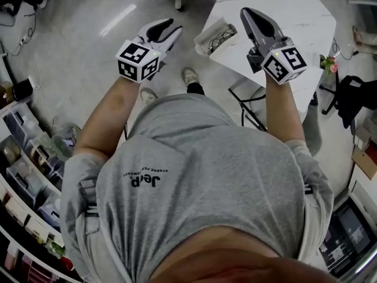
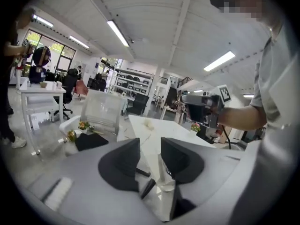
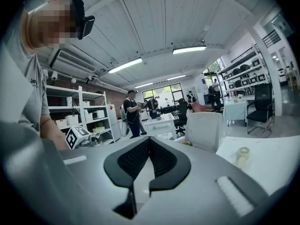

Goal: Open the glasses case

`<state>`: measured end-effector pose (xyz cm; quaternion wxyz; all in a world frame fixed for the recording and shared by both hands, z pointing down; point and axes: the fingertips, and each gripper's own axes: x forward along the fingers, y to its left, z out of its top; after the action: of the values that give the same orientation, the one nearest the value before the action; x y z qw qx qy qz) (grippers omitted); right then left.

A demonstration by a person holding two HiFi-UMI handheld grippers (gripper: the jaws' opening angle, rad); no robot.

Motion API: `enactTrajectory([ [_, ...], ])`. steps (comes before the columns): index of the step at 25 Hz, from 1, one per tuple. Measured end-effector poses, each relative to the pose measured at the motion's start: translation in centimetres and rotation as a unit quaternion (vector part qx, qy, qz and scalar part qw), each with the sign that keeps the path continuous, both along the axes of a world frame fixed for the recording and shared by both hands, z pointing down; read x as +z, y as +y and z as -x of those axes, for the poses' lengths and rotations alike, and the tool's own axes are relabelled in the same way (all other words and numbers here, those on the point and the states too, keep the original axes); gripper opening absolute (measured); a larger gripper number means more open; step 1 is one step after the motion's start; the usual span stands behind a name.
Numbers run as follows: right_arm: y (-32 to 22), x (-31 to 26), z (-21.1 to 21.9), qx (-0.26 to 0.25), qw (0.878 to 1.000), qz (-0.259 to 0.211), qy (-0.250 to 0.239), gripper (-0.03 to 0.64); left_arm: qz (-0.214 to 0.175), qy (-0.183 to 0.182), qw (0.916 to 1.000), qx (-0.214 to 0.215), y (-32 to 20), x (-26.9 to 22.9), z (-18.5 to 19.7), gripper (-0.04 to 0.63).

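The glasses case (image 1: 213,36) lies open on the corner of the white table (image 1: 300,16), with dark-framed glasses inside it. My left gripper (image 1: 174,28) hovers over the floor just left of that corner, apart from the case. Its jaws stand a little apart with nothing between them (image 2: 150,150). My right gripper (image 1: 245,12) is over the table just right of the case, not touching it. Its pads meet at the tips, empty (image 3: 149,142). Each gripper shows in the other's view: the right one (image 2: 202,105), the left one's marker cube (image 3: 78,137).
A white chair (image 2: 101,111) stands beyond the table. A small white roll (image 3: 242,154) sits on the tabletop. Shelving (image 1: 23,175) lines the left wall and a black chair (image 1: 347,96) is at the right. People stand at far desks (image 3: 127,111).
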<state>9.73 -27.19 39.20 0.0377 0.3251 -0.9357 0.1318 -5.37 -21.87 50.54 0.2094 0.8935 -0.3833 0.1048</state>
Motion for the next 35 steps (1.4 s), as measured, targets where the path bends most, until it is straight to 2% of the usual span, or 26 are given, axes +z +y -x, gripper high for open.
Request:
enactTrajectory([
  [5,0.6,-2.8,6.1,-0.050,0.999,-0.019,-0.004,0.003,-0.053,0.001,0.9963,-0.068,1.3,-5.6,6.9,0.149],
  [9,1.9,-5.3,11.4,-0.097,0.995,-0.030,-0.007,0.003,-0.091,0.003,0.9870,-0.132,3.5,-10.1,12.6,0.146],
  [12,2.8,-7.2,16.4,-0.145,0.989,-0.041,-0.007,0.003,-0.125,-0.003,0.9753,-0.182,5.7,-13.4,17.2,0.129],
  [16,4.7,-9.0,22.9,-0.205,0.977,-0.050,-0.013,0.003,-0.160,-0.030,0.9577,-0.237,9.5,-16.6,22.7,0.090],
  [19,6.3,-9.7,27.2,-0.247,0.967,-0.055,-0.016,0.003,-0.173,-0.038,0.9445,-0.276,12.4,-18.5,26.1,0.057],
  [26,10.6,-10.8,36.3,-0.337,0.939,-0.053,-0.026,0.003,-0.192,-0.037,0.9093,-0.367,19.1,-21.1,33.7,0.055],
  [32,13.3,-10.6,40.1,-0.363,0.931,-0.050,-0.011,0.003,-0.197,-0.041,0.8908,-0.407,23.9,-22.2,37.2,0.057],
  [35,13.5,-10.9,40.6,-0.362,0.931,-0.047,-0.010,0.003,-0.200,-0.038,0.8865,-0.416,25.1,-22.6,38.0,0.055],
])
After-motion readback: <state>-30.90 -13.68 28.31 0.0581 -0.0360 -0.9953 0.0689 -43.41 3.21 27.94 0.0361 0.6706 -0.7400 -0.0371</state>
